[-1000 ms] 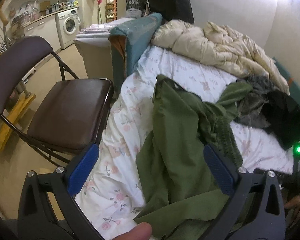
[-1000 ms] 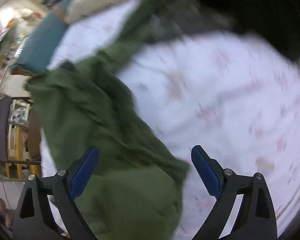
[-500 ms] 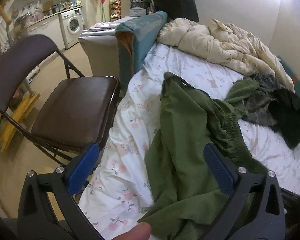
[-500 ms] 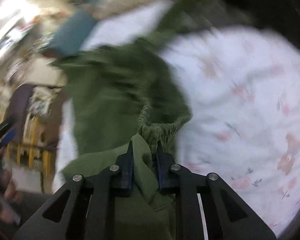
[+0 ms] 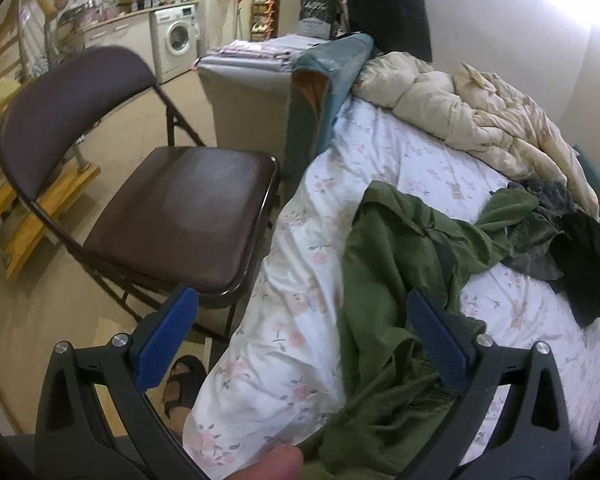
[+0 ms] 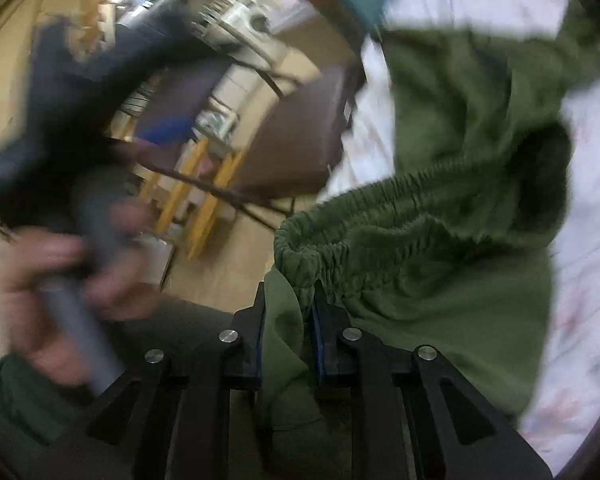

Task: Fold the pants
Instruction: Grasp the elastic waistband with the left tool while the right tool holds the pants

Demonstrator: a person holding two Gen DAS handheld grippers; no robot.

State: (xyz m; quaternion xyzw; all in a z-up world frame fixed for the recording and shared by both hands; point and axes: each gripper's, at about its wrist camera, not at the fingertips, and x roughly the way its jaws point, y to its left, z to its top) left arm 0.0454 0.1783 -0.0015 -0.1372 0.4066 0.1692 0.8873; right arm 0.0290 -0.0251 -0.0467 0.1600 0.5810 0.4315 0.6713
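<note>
Green pants lie crumpled on the floral bed sheet, one leg trailing to the far right. My left gripper hangs open over the near bed edge, its right finger above the green cloth, nothing between the pads. In the blurred right wrist view my right gripper pinches the pants just below the elastic waistband. Its jaws are easing open slightly, with the cloth still pressed between the pads. A hand holding the left gripper's handle shows at the left.
A brown folding chair stands close to the bed's left side. A cream comforter is heaped at the head, and dark clothes lie at the right. A sandalled foot rests on the floor by the bed.
My right gripper closed on the pants by the waistband and swung left, dragging the cloth toward the bed's near edge. The left gripper drifted left and stayed open.
</note>
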